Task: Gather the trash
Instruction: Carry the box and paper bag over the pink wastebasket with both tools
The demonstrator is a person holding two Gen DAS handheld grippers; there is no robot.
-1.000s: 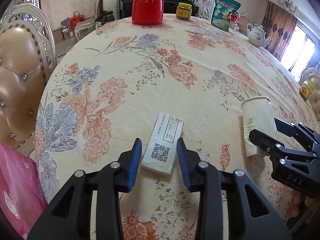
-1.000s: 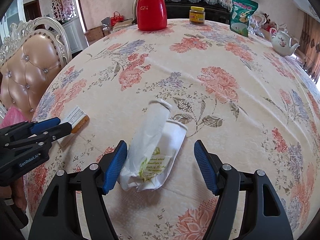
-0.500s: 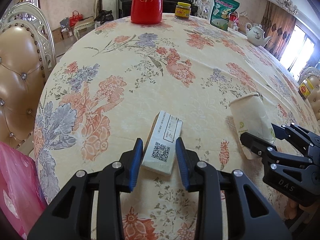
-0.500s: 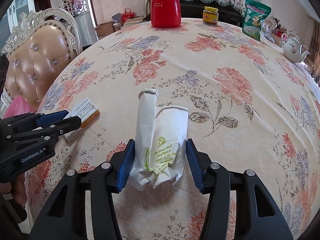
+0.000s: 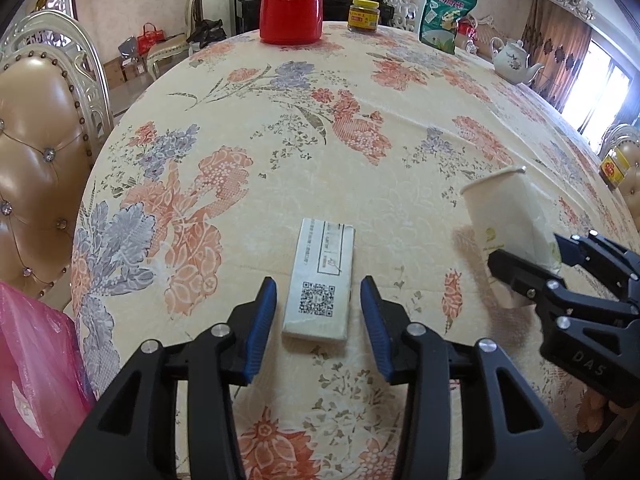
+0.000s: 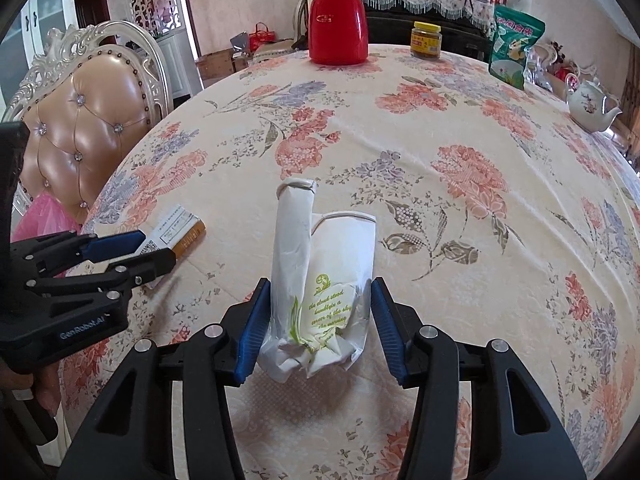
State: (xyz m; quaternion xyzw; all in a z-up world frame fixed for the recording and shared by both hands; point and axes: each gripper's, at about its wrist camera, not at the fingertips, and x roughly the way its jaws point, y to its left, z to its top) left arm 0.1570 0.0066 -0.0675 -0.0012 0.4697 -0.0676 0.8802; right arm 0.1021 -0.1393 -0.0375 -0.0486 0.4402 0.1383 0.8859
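Crumpled paper cups, two of them squashed together, were seen pinched at their crushed lower end by the right tongs, whose jaws had just been closing with the cups between them; both blue pads were pressed on the paper, and the cups were held a little above the flowered counter. To the left of the cups, a flat white packet with a printed code lay on the cloth, bracketed by the left tongs, whose pads stood just clear of its long edges, so nothing was gripped there. The cups were judged light, soft and easily deformed further, so a hold low on the crumpled part was considered secure, though the paper might slip if squeezed loosely. The packet was judged light, stiff and thin; its long sides offered the best purchase. A pink bag was visible beyond the packet, at the counter's edge, farther left of the cups.
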